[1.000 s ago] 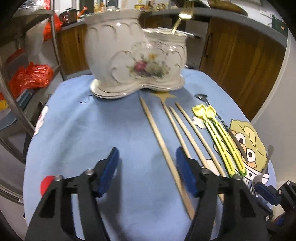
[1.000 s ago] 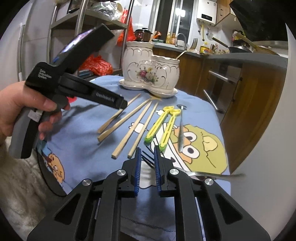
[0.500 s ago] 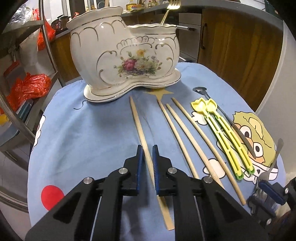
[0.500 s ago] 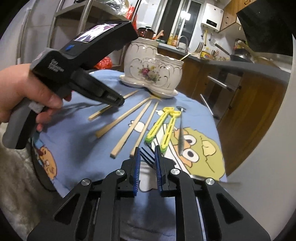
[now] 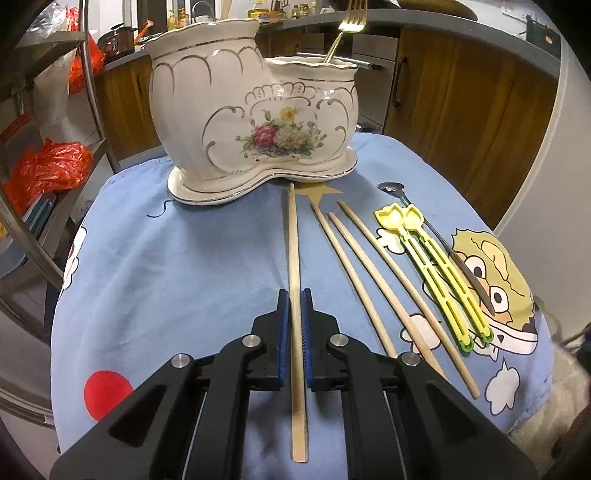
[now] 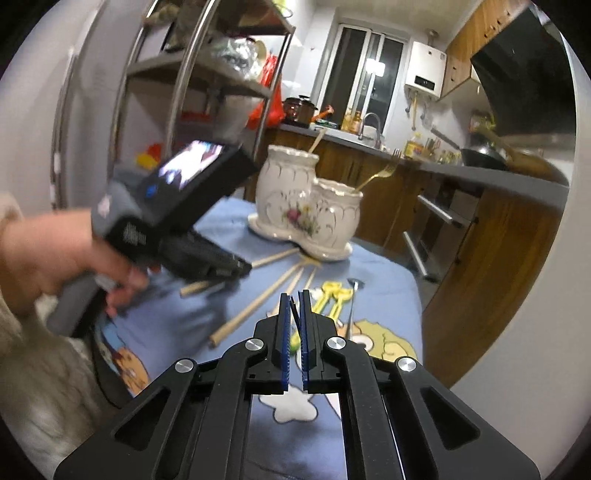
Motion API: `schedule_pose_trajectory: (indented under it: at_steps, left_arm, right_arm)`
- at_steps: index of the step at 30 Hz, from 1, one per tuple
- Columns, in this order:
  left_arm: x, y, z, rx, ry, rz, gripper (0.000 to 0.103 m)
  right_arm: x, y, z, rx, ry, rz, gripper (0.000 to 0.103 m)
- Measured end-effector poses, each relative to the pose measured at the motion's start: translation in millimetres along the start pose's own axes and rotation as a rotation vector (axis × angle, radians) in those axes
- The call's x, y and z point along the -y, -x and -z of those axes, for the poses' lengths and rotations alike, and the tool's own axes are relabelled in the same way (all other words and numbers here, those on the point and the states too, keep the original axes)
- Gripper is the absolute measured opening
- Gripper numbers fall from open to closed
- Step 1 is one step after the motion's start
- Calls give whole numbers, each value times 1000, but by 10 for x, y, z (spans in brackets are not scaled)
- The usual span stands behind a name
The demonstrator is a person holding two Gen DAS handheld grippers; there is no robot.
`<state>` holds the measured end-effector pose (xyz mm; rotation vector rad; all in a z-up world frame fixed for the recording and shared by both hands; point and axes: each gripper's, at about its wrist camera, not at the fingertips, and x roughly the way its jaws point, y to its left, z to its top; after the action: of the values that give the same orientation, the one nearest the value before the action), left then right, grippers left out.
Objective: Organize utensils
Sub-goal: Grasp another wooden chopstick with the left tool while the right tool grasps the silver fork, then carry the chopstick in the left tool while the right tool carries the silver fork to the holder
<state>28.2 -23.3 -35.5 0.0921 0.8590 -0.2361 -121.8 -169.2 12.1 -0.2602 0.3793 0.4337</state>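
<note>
Chopstick (image 5: pixel 294 258): we grip it in the left gripper (image 5: pixel 294 317), jaws clenched — long axis pointing at the ceramic holder (image 5: pixel 255 122) by the desk's far edge.
Right gripper (image 6: pixel 294 325): jaws clamped on a fork (image 6: pixel 294 312) — farther off.

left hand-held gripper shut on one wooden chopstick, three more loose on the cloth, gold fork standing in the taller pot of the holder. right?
Not quite. The left hand-held gripper is shut on one wooden chopstick, with three more loose on the cloth, but the gold fork stands in the shorter pot of the holder. The left wrist view shows it.
</note>
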Motion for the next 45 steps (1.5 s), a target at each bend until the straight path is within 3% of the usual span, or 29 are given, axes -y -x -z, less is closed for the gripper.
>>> schedule_pose_trajectory:
  at_steps: [14,26,35,37,40,45]
  left_arm:
    - [-154,256,-49,76,10,34,4]
    - [-278,758,-212,299,38,112,4]
    - [-386,819,-281,316,41,160,4]
    - [-382,797,-291,287,21,163,4]
    - [-285,589,-229,133,-59,162,4]
    - [-224,326,-88,-32,-137,167,4]
  right_arm:
    - [592,-3,-589,61,-252,-157,3]
    - [812,-222,-905,95,-357,-275,3]
    - [864,-421,-999,106,-370,-301,3]
    - [868,-447,-1010,107,-365,-296,3]
    - [866,-478,-1015,102,-362,-301,3]
    - [896,-550,-994,93,-371,-319,3]
